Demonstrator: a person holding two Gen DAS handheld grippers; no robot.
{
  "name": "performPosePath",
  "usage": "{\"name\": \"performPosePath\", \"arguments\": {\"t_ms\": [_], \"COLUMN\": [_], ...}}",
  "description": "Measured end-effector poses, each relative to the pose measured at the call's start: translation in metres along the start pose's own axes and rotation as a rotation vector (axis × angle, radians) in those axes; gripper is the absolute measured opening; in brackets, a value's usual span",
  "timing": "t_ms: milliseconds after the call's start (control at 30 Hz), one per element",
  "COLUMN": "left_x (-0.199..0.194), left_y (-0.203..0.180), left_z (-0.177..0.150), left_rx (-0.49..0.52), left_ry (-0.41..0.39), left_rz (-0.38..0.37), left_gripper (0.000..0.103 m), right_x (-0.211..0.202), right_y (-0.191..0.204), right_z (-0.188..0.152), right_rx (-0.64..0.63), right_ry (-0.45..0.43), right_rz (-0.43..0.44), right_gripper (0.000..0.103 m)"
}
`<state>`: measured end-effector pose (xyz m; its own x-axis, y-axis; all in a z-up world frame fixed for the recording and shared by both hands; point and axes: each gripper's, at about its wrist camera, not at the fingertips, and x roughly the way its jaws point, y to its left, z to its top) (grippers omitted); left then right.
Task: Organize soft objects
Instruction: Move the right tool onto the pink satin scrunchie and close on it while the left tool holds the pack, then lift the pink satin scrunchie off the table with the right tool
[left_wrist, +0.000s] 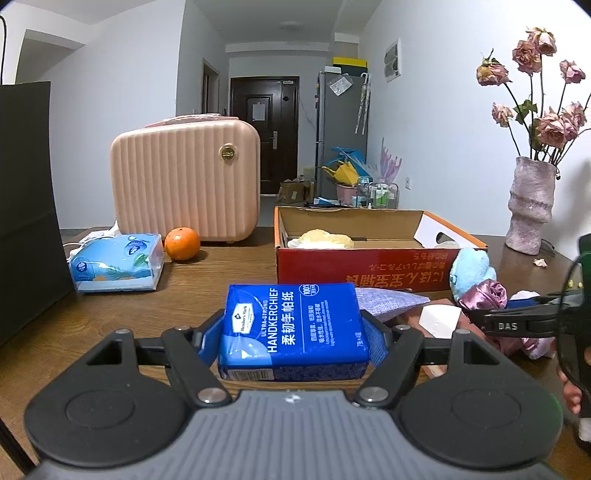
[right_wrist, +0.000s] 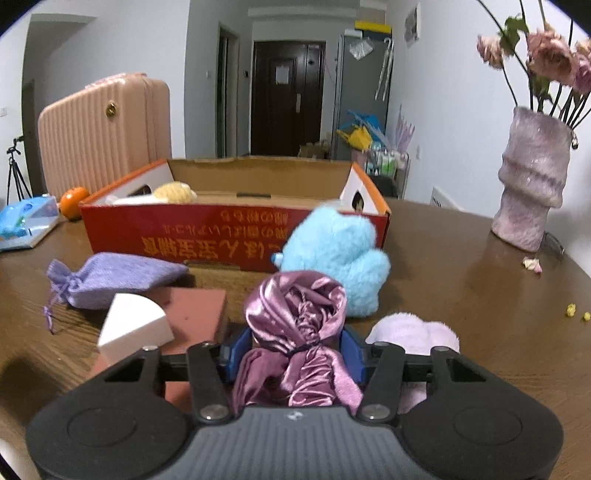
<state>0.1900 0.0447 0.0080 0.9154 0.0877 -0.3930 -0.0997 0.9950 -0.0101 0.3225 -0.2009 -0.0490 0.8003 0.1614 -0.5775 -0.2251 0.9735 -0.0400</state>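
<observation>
My left gripper (left_wrist: 293, 338) is shut on a blue handkerchief tissue pack (left_wrist: 291, 328), held in front of the red cardboard box (left_wrist: 369, 264). My right gripper (right_wrist: 295, 350) is shut on a shiny purple satin cloth (right_wrist: 295, 317); it also shows at the right of the left wrist view (left_wrist: 484, 295). A fluffy light-blue plush (right_wrist: 336, 251) leans against the box front (right_wrist: 229, 240). A yellow soft item (right_wrist: 173, 192) lies inside the box. A lavender knit pouch (right_wrist: 114, 277), a white wedge sponge (right_wrist: 133, 325), a reddish-brown pad (right_wrist: 195, 310) and a pale pink fluffy item (right_wrist: 413, 330) lie on the table.
A pink ribbed case (left_wrist: 184, 184), an orange (left_wrist: 182, 243) and a blue tissue packet (left_wrist: 116, 262) stand at the back left. A black bag (left_wrist: 26, 206) is at the far left. A pink vase with dried roses (right_wrist: 532, 177) stands at the right.
</observation>
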Motion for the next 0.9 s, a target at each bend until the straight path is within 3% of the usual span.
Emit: {"name": "performPosePath", "arguments": {"t_ms": [233,433,900], "left_x": [0.001,0.001,0.001], "left_y": [0.0,-0.001,0.0], "left_z": [0.0,0.0,0.0], "left_rx": [-0.001,0.0,-0.001], "left_ry": [0.005,0.004,0.009], "left_rz": [-0.004,-0.007,-0.015], "left_gripper": [0.075,0.075,0.075], "right_x": [0.005,-0.002,-0.045], "right_y": [0.003,0.001,0.002], "right_z": [-0.006,-0.006,-0.004], "right_rx": [-0.023,-0.011,0.005], "right_ry": [0.016,-0.02,-0.193], "right_rz": [-0.014,-0.016,-0.001], "right_gripper": [0.041,0.031,0.031]}}
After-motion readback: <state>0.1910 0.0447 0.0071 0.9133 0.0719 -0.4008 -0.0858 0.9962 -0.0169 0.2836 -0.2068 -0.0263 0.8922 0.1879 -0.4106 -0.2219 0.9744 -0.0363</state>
